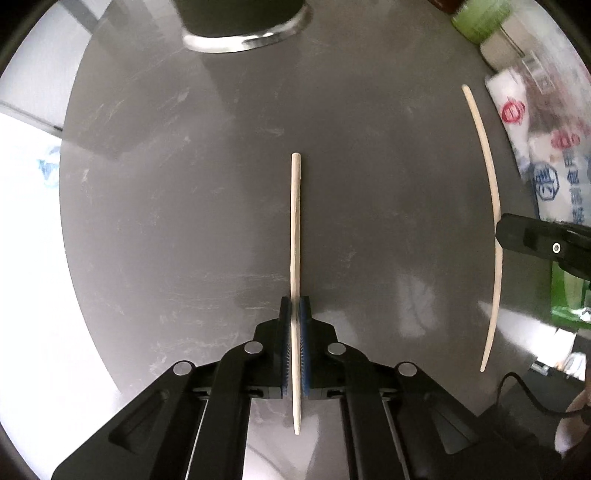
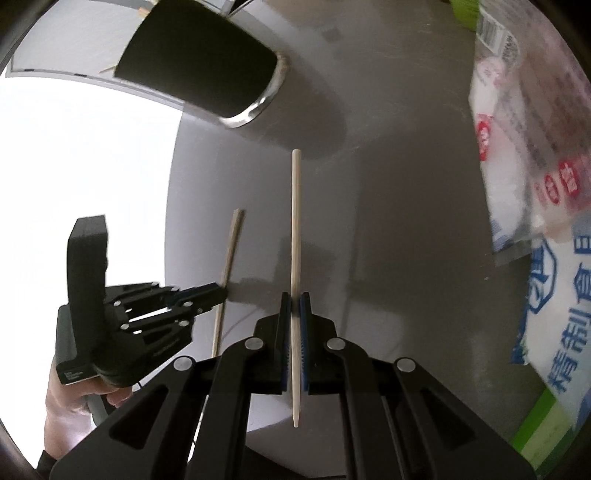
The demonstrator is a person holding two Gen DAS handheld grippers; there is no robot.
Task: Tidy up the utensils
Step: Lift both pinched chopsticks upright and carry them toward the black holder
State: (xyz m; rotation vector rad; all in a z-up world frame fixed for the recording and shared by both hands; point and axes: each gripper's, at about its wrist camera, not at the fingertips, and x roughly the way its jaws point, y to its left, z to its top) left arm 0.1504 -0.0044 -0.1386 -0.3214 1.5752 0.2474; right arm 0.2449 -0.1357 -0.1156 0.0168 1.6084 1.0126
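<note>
A pale wooden chopstick (image 1: 295, 221) runs straight ahead between the blue pads of my left gripper (image 1: 295, 302), which is shut on it just above the grey table. The left gripper (image 2: 221, 293) and that same chopstick (image 2: 231, 251) also show at the left of the right wrist view. My right gripper (image 2: 295, 297) is shut on a second chopstick (image 2: 295, 221), near its thin end. In the left wrist view that second chopstick (image 1: 489, 177) curves along the right side, with the right gripper (image 1: 499, 230) clamped on it. A black utensil holder (image 2: 199, 66) with a shiny metal base ring stands at the table's far side.
The round grey table (image 1: 166, 221) ends at a curved edge on the left, with bright floor beyond. Printed plastic packets (image 2: 535, 184), a green box (image 2: 535, 424) and a green container (image 1: 480, 18) crowd the right side. A hand (image 2: 74, 398) grasps the left gripper's handle.
</note>
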